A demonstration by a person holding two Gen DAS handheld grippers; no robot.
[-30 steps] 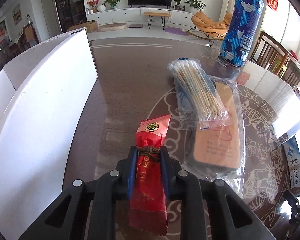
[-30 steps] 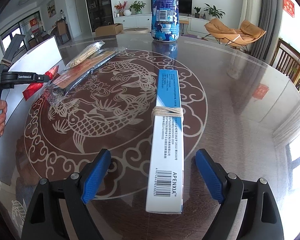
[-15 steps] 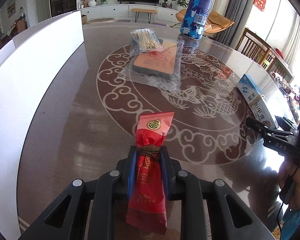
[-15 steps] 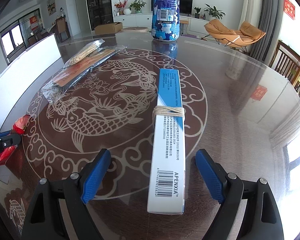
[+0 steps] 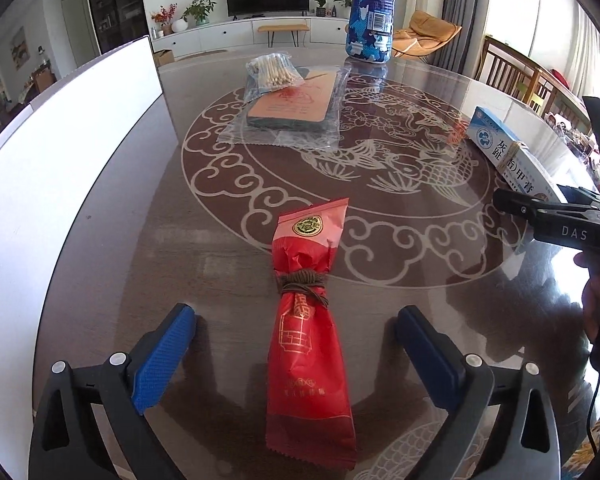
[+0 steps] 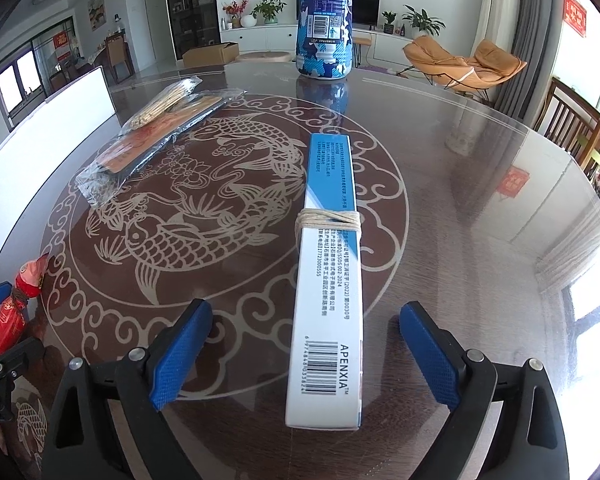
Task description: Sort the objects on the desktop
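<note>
- Left claw (image 5: 294,354): I see its jaws opening, red packet (image 5: 310,344) lying free between them on the table (image 5: 112,240).
- Right claw (image 6: 306,354): jaws opening around the white-blue box (image 6: 328,280), pads clear.

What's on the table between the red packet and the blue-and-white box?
Nothing: left wrist view shows only bare fish-patterned tabletop between red packet and blue-and-white box.

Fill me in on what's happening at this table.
A person is sorting items on a round glass-topped table with two handheld grippers. The left gripper is opening around a red packet tied with cord, which lies on the table clear of both pads. The right gripper is also opening, straddling a blue-and-white box. A bag of cotton swabs and a blue canister wait further back.
</note>
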